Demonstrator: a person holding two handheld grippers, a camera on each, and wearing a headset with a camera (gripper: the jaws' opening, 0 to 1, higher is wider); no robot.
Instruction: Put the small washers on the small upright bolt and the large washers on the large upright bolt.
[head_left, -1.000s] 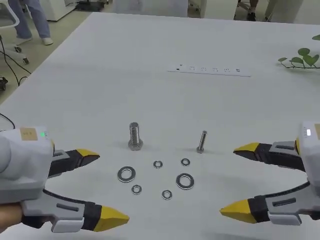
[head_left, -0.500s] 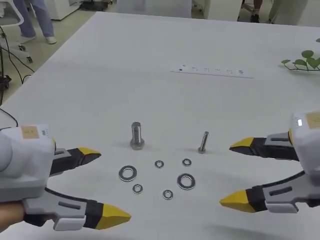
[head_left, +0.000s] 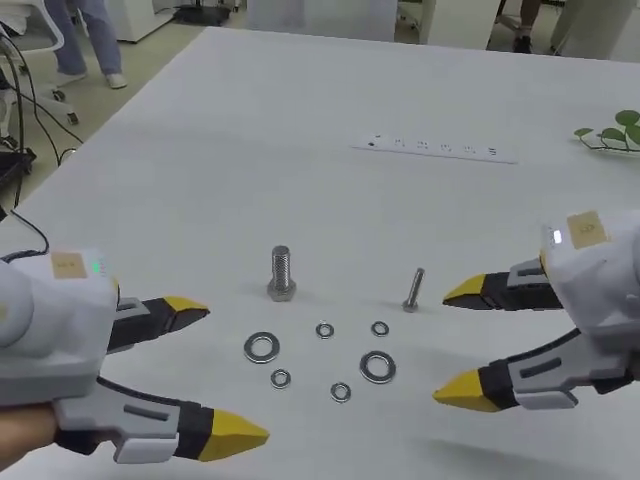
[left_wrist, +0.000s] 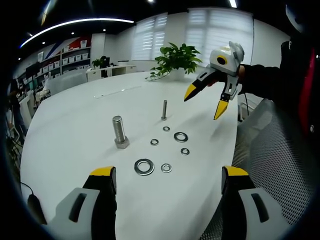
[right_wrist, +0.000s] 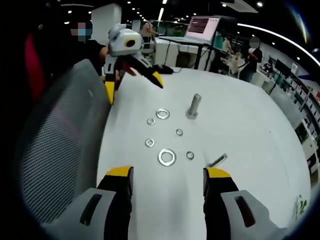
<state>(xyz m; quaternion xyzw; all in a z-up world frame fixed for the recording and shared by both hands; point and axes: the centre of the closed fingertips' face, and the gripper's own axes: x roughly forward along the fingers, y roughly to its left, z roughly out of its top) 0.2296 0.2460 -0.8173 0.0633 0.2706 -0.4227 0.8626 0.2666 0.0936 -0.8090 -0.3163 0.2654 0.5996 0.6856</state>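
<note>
Closest to the person, the left gripper (head_left: 230, 372) hangs just over the white table (head_left: 200, 180). Its two yellow-tipped jaws are spread wide, with nothing between them. The right gripper (head_left: 443, 344) on the other side is spread wide too and holds nothing.

Six washers lie flat on the table between the two grippers, none touching another. Nearest are two small washers (head_left: 340, 391). Just past them lie the large washers, one on the left (head_left: 261, 347) and one on the right (head_left: 377, 366). Two more small ones (head_left: 324, 330) lie a little farther back, side by side.

Behind the washers stand the two bolts, well apart from each other. The large bolt (head_left: 281, 273) stands straight up on its head on the left. The small bolt (head_left: 414, 289) on the right is thin and leans a little.

Farther back a white power strip (head_left: 433, 148) lies flat on the table. Green plant leaves (head_left: 612, 135) peek in at the far right edge. Beyond the table, a person's legs (head_left: 80, 40) stand on the floor.
</note>
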